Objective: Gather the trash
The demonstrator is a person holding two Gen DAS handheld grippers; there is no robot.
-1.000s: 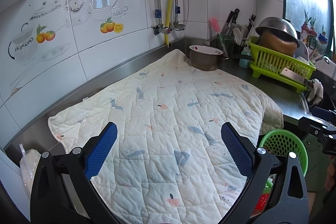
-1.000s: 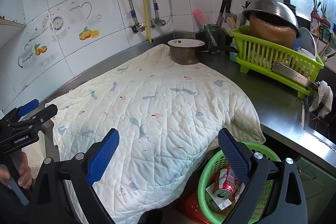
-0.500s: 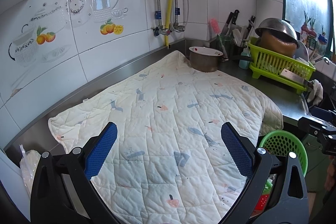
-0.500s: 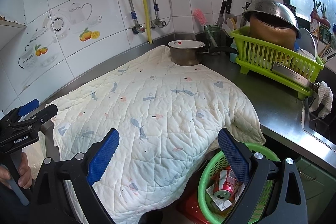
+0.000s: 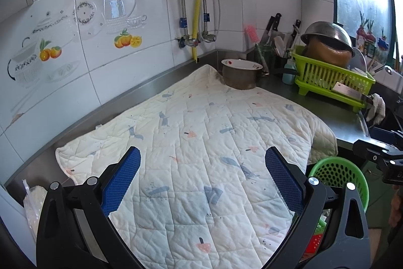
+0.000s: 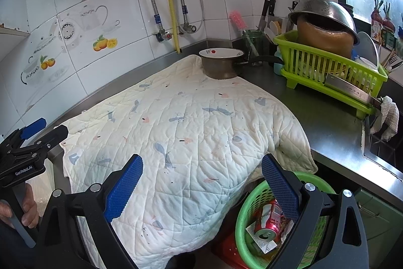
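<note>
A green basket stands below the counter edge at the right; it holds a red soda can and paper scraps. It also shows in the left wrist view. A white quilted cloth covers the counter, seen too in the right wrist view; no loose trash shows on it. My left gripper is open and empty above the cloth's near part. My right gripper is open and empty, its right finger over the basket.
A metal pot sits on the cloth's far corner. A green dish rack with an upturned colander and a cleaver stands at the right. Knives and brushes stand in the corner. A plastic bag lies at the left. Tiled wall with pipes behind.
</note>
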